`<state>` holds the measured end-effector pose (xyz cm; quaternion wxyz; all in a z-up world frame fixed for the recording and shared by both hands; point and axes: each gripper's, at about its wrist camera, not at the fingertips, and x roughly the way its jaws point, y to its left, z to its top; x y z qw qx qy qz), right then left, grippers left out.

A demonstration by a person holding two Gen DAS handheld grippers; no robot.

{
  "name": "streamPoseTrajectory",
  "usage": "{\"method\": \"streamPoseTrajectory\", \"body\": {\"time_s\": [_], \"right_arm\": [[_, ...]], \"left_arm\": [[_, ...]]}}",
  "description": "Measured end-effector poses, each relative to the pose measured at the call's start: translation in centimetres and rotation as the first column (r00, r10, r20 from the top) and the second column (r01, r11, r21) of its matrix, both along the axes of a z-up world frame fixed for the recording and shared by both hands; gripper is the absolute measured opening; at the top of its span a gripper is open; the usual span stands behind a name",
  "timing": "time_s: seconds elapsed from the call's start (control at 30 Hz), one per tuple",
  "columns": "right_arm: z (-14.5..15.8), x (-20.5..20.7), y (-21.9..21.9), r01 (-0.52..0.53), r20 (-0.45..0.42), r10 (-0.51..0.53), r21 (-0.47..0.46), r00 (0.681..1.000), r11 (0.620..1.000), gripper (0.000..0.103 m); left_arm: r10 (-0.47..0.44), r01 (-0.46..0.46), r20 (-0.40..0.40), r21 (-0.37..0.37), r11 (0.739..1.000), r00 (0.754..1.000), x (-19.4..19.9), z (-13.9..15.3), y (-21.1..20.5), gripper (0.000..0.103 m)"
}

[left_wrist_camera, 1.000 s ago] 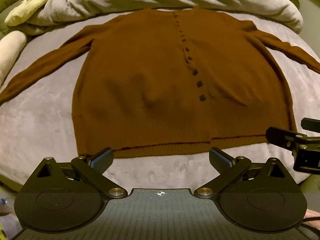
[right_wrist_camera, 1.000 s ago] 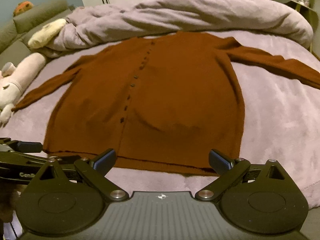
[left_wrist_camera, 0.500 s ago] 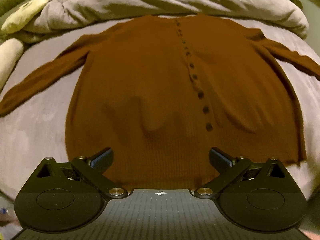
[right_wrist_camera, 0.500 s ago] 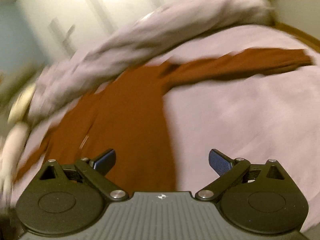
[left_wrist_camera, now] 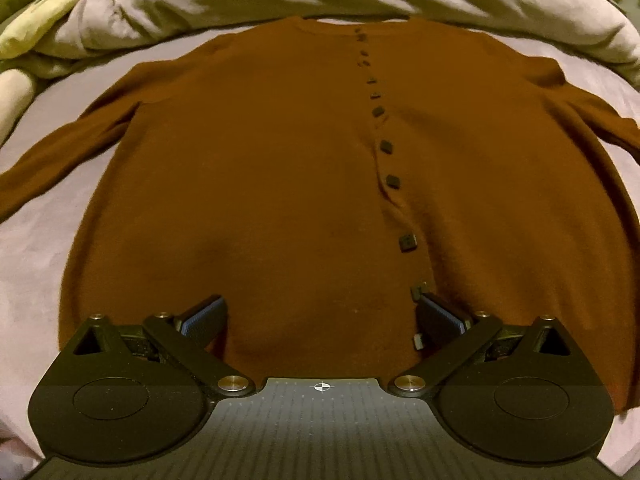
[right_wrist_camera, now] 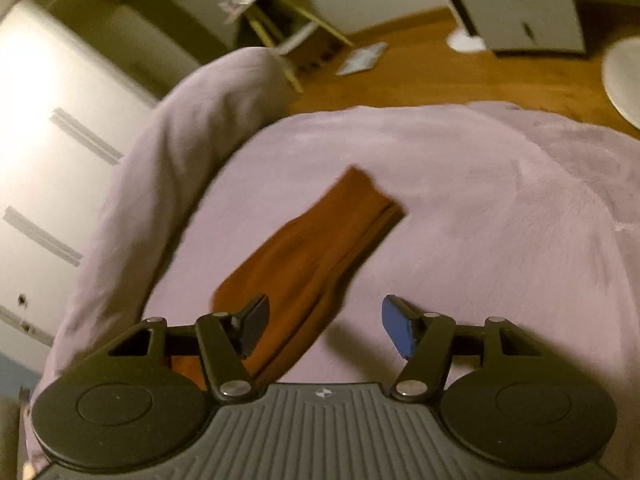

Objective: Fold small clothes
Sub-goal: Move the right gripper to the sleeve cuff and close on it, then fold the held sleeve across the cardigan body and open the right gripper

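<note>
Only the left wrist view shows the whole rust-brown knitted cardigan (left_wrist_camera: 280,184), lying flat and buttoned across the middle of the frame on the pale lilac plush bedspread (left_wrist_camera: 36,248), with the left gripper (left_wrist_camera: 320,316) low over its hem, fingers wide apart and gripping nothing. The right wrist view shows only one brown sleeve (right_wrist_camera: 320,248), running from lower left to centre, with bare bedspread to its right and wooden floor (right_wrist_camera: 440,68) past the upper edge. The right gripper (right_wrist_camera: 324,326) is closing, its fingers apart, the sleeve edge between them unpinched.
</note>
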<state>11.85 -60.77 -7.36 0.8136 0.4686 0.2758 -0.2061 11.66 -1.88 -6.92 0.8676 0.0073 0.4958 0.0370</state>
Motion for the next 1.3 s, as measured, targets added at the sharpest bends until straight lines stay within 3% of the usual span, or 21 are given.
{"method": "streamPoseTrajectory", "body": {"time_s": [0.2,0.27,0.33,0.4,0.63,0.73,0.83,1.0,1.2,1.27,1.3], "right_arm": [[-0.3,1.7,-1.4,0.006,0.043,-0.006,0.005,0.999,1.0,0.061],[-0.7,2.4,-2.0,0.008,0.041,-0.009,0.014,0.999,1.0,0.045],[-0.9,2.8,-2.3,0.006,0.034,-0.007,0.025,0.999,1.0,0.02],[-0.9,3.1,-2.2,-0.008,0.019,0.008,0.01,1.0,1.0,0.007],[2.8,3.6,1.1,-0.082,-0.005,0.082,-0.204,0.997,0.976,0.006],[5.3,4.3,3.7,-0.144,-0.018,0.145,-0.31,0.989,0.94,0.006],[7.8,5.1,7.5,-0.213,-0.005,0.231,-0.411,0.973,0.887,0.006],[10.6,6.8,16.8,-0.37,0.009,0.443,-0.536,0.896,0.759,0.006],[10.4,8.2,29.4,-0.557,-0.03,0.681,-0.601,0.732,0.573,0.007],[9.0,8.1,32.4,-0.623,-0.047,0.743,-0.581,0.668,0.523,0.016],[8.2,7.8,33.4,-0.64,-0.054,0.754,-0.57,0.655,0.515,0.028]], "left_arm": [[0.02,-0.021,-0.023,-0.051,0.998,1.0,0.4,-0.6,0.7,0.103],[0.022,-0.023,-0.028,-0.052,0.998,0.999,0.5,-0.7,0.7,0.103],[0.019,-0.021,-0.033,-0.049,0.999,0.999,0.6,-0.7,0.6,0.103],[0.019,-0.021,-0.041,-0.054,0.998,0.999,0.8,-0.7,0.7,0.103],[0.023,-0.027,-0.063,-0.064,0.998,0.998,1.3,-0.1,1.1,0.103],[0.026,-0.026,-0.006,-0.031,0.999,1.0,0.9,1.0,1.1,0.103],[0.039,-0.037,0.046,-0.056,0.998,0.998,0.6,2.3,1.9,0.103],[0.075,-0.066,0.095,-0.094,0.993,0.993,0.2,3.9,3.9,0.103],[0.107,-0.093,0.117,-0.115,0.989,0.987,-0.1,4.7,5.8,0.103],[0.104,-0.088,0.12,-0.13,0.988,0.987,0.1,5.0,6.0,0.103],[0.094,-0.076,0.126,-0.136,0.988,0.988,0.3,5.3,5.9,0.103]]}}
